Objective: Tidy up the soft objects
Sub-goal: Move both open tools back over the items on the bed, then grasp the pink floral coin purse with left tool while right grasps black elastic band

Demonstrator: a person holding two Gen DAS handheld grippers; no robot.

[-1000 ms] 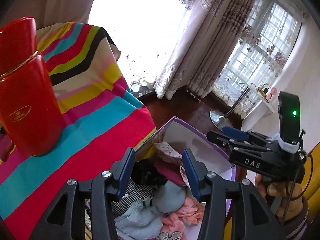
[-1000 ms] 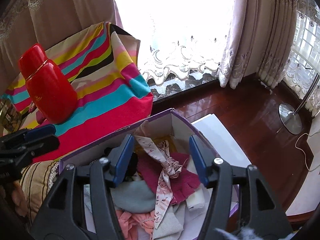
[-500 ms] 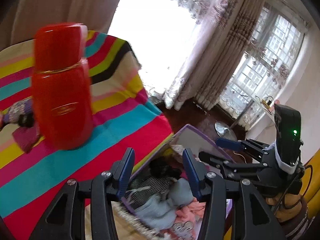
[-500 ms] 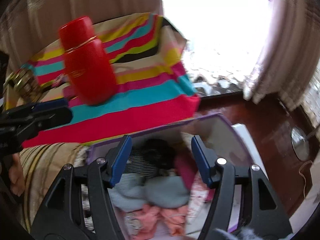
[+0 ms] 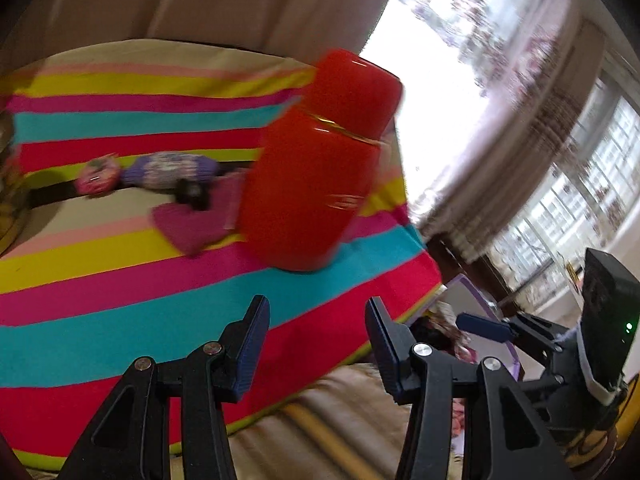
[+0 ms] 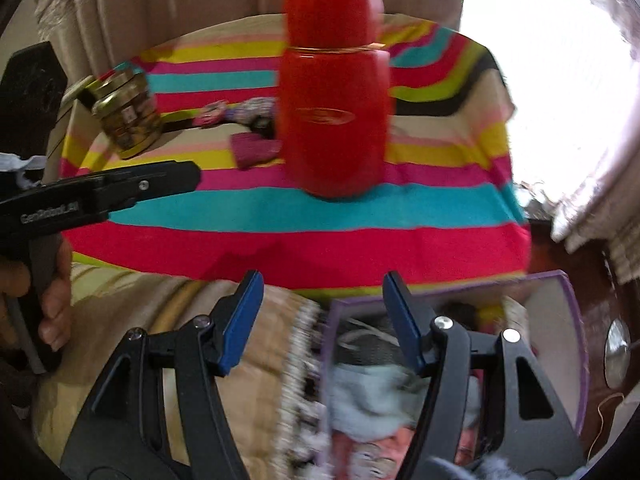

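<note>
A purple patterned sock (image 5: 170, 168) with a pink end (image 5: 98, 180), a small dark item and a magenta cloth (image 5: 192, 226) lie on the striped tablecloth (image 5: 120, 312) behind the red canister (image 5: 316, 176). They also show in the right wrist view, the sock (image 6: 256, 109) and the magenta cloth (image 6: 252, 150). A purple-rimmed box (image 6: 576, 320) holds several soft clothes (image 6: 368, 396) below the table edge. My left gripper (image 5: 316, 334) is open and empty above the cloth's near edge. My right gripper (image 6: 322, 322) is open and empty, over the box's left rim.
The tall red canister (image 6: 334, 112) stands mid-table. A glass jar with a gold lid (image 6: 124, 116) stands at the table's left. A beige fringed throw (image 6: 256, 360) lies under the tablecloth's near edge. Curtains and a bright window are behind; a lamp base (image 6: 616, 352) rests on the wood floor.
Both grippers have swung left and up from over the box toward the table. The canister and the socks behind it have come into fuller view. Both stay open.
</note>
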